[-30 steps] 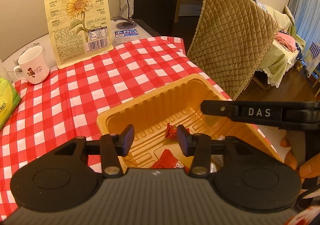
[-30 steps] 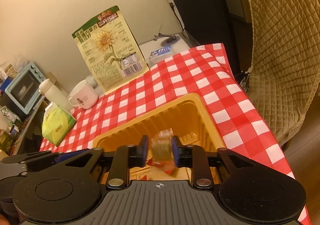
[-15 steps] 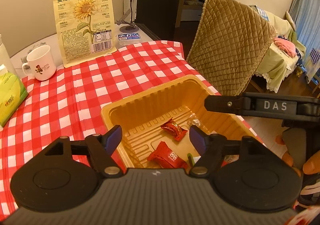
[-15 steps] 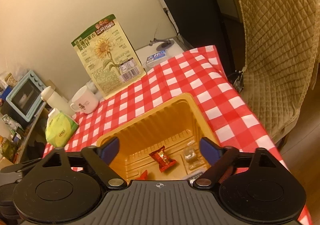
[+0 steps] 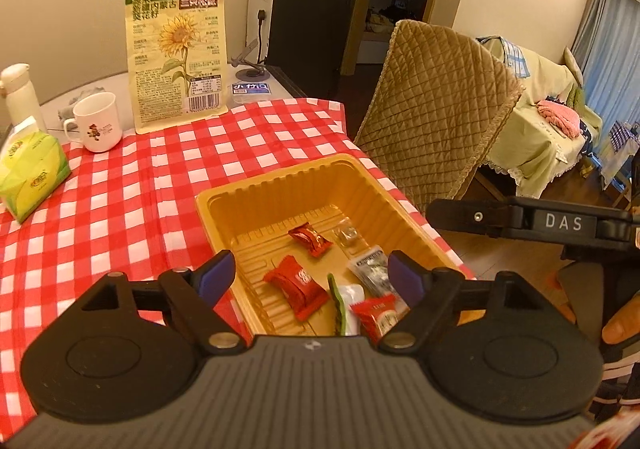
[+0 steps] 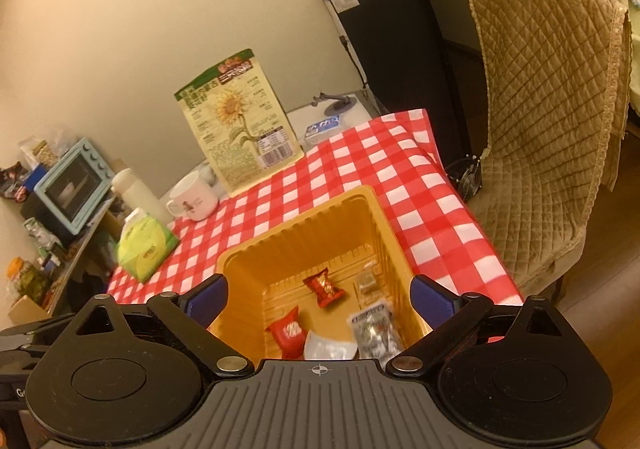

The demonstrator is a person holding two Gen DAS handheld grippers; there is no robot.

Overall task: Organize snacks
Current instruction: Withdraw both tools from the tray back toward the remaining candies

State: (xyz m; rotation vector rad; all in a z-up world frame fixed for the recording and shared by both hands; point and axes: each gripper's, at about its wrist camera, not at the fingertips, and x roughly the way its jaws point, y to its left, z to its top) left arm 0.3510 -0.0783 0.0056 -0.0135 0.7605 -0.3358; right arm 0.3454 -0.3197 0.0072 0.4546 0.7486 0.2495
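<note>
A gold plastic tray (image 5: 280, 179) (image 6: 300, 227) sits on the red checked tablecloth near its right edge. In it lie several wrapped snacks: a small red candy (image 5: 310, 239) (image 6: 324, 286), a larger red packet (image 5: 300, 286) (image 6: 289, 332), a clear-wrapped candy (image 5: 347, 234) (image 6: 366, 281) and a silver packet (image 5: 370, 267) (image 6: 374, 329). My left gripper (image 5: 314, 275) is open and empty above the tray's near end. My right gripper (image 6: 318, 297) is open and empty above the tray; its finger shows at the right of the left wrist view (image 5: 520, 219).
A sunflower-seed bag (image 5: 176, 57) (image 6: 240, 121) stands at the back of the table, with a white mug (image 5: 98, 121) (image 6: 194, 197), a green tissue pack (image 5: 30, 173) (image 6: 146, 245) and a white bottle (image 5: 18, 93). A quilted chair (image 5: 436, 109) (image 6: 548, 97) stands to the right.
My right gripper opened and let the clear-wrapped candy fall into the tray. My left gripper opened wider. Both grippers rose and drew back from the tray.
</note>
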